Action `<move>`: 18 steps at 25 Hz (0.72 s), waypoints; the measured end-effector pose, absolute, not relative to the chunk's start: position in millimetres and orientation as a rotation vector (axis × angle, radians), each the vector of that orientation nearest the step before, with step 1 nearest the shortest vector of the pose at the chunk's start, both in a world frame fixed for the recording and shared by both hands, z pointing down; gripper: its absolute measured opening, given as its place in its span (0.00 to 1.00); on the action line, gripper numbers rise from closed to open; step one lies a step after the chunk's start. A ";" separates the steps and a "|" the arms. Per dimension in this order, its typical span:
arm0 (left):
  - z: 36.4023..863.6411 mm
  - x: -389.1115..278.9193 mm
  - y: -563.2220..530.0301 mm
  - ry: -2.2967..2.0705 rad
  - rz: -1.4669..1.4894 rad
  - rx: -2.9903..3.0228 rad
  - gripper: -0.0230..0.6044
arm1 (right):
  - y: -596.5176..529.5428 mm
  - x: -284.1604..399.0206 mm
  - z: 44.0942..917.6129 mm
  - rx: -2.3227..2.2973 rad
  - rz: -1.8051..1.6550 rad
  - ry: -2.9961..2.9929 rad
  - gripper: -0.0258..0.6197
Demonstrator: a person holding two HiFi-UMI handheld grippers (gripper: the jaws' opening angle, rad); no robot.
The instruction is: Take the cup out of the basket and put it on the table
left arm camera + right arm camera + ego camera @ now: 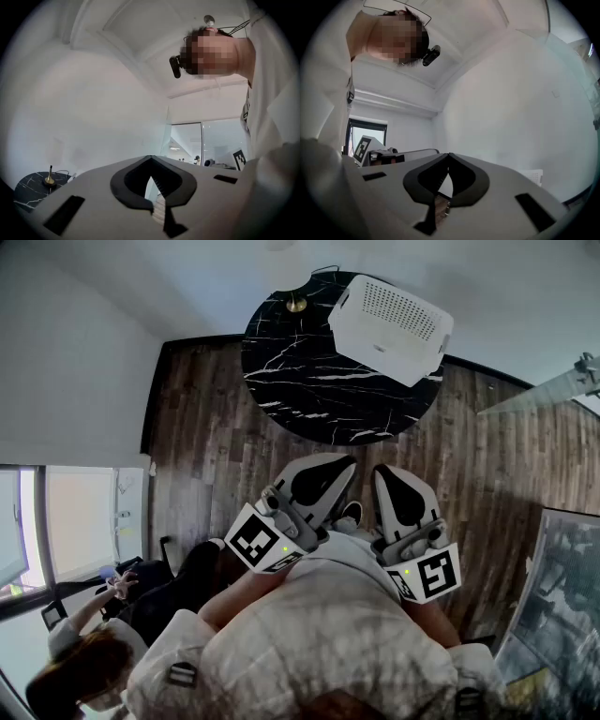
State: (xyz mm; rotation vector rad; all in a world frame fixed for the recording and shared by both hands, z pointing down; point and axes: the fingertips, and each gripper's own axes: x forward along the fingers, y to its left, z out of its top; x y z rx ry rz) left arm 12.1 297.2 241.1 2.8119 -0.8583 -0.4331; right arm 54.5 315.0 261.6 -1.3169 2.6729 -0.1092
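With both pairs of jaws pressed together tip to tip and nothing between them, I've got the left gripper [349, 465] and the right gripper [382, 472] side by side, close in against the body, noses toward the table [300, 381]. Each gripper's own view shows the black pads meeting at the point.

Ahead of the tips there's a band of bare wooden floor [211, 442], open all the way to the near rim of the round black marble top. The white basket [392, 326] sits on the far right of that top, one corner close to the rim. I can't make out the cup from any view, as the basket's lid and walls hide the inside. A small brass piece [296, 304] stands at the far rim, left of the basket.

The left gripper view catches that brass piece and a slice of the marble low on its left; the right gripper view catches only a perforated corner of the basket, low right. Only the head view shows a seated person [94, 643] by the window [56, 521].

For writing, I see just the square markers on the two cubes [262, 540], no readable words.
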 end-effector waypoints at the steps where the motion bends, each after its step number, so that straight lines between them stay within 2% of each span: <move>1: 242.0 12.6 298.2 -0.857 -0.431 2.811 0.05 | 315.9 55.0 262.0 -1.318 -0.107 2.673 0.05; 18: 250.1 66.7 321.4 -0.770 -0.341 2.846 0.05 | 343.5 99.0 259.9 -1.265 -0.117 2.594 0.05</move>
